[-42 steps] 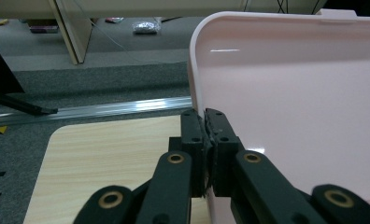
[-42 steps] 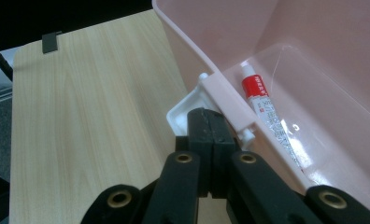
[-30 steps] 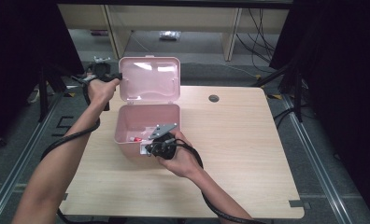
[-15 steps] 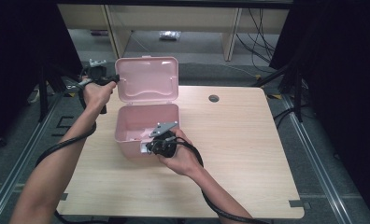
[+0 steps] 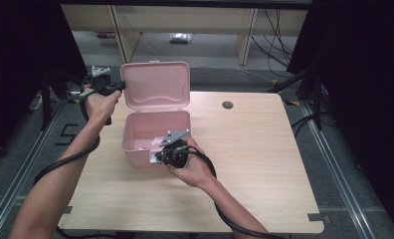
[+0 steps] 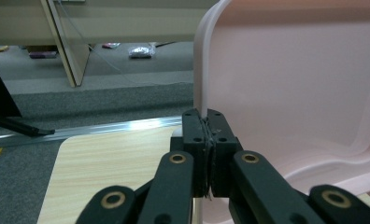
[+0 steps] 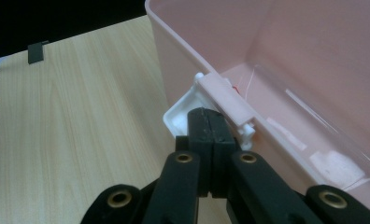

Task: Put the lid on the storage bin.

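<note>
Clearly, left tool [image 6: 206, 140] clamps the lid [image 6: 290, 84] edge; right tool [image 7: 210, 135] pinches the white latch [image 7: 178, 116].

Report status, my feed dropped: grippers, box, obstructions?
Left gripper clamped on pink plastic lid edge. Right gripper shut at white latch. Lid upright. Nothing obstructing.

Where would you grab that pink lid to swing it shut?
By its thin side rim, pinched from the left. The lid stands upright on its hinge, so that edge sticks out free; the left gripper already clamps it there.
</note>
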